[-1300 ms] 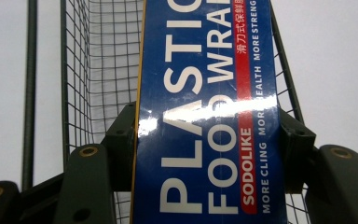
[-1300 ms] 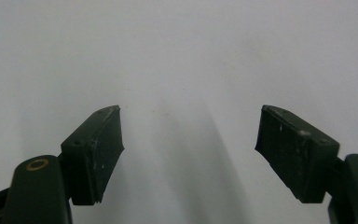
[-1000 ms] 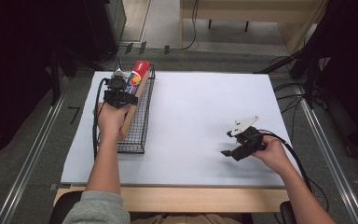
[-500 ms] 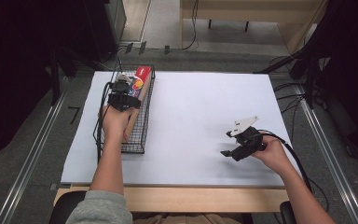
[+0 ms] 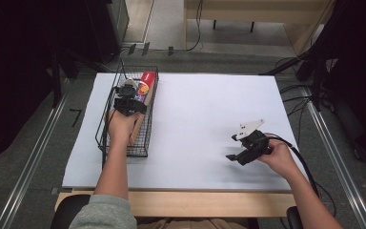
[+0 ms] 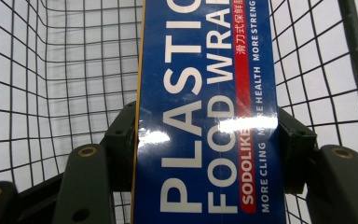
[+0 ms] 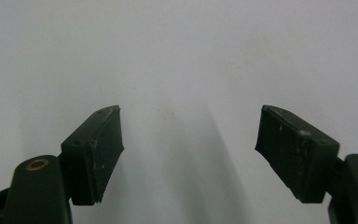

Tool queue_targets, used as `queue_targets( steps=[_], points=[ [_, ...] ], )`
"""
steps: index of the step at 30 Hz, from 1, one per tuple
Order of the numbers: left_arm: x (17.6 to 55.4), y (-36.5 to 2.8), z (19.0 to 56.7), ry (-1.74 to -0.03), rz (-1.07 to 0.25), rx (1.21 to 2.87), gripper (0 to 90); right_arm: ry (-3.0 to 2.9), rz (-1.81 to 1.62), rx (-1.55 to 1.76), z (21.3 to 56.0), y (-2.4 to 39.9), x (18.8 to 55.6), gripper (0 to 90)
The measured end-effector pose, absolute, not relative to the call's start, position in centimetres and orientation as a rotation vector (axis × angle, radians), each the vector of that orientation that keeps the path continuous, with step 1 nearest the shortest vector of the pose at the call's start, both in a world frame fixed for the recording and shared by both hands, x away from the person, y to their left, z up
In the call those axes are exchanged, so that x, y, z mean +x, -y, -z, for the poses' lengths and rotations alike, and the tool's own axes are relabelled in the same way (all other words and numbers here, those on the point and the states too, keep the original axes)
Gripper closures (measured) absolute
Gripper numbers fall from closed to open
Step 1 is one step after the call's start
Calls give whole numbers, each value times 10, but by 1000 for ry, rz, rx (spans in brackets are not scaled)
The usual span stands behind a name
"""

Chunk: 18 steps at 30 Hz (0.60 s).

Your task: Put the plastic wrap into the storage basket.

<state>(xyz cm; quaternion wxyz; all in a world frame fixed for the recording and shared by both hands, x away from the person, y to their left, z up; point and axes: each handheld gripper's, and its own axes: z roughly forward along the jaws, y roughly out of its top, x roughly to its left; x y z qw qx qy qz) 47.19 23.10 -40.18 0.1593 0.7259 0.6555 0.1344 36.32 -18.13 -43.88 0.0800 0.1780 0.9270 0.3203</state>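
A long blue box of plastic food wrap [image 6: 205,116], red at its far end [image 5: 147,77], lies lengthwise inside a black wire basket [image 5: 124,145] at the table's left. My left gripper [image 5: 131,94] reaches into the basket and is shut on the box, one black jaw against each long side [image 6: 205,140]. At the right of the table my right gripper [image 5: 231,148] rests low over the white sheet. Its jaws stand wide apart with nothing between them [image 7: 189,149].
A white sheet [image 5: 205,109] covers the tabletop, with the wooden front edge [image 5: 195,202] near the person. Basket walls [image 6: 51,70] close in around the box. Cables trail from both grippers, and dark equipment stands beyond the table's far and side edges.
My left gripper and the box have shifted a little toward the person and settled lower in the basket. The right gripper has kept still.
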Motion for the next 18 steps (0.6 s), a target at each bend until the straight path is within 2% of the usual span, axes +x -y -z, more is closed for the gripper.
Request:
queue_targets(
  steps=[6,18],
  points=[
    [473,-230,413,-1896,-330,2108,392,-2762,-952,537,438,182,363,234],
    [470,-229,408,-1865,-345,2106,358,-2765,-961,544,438,183,363,234]
  ],
)
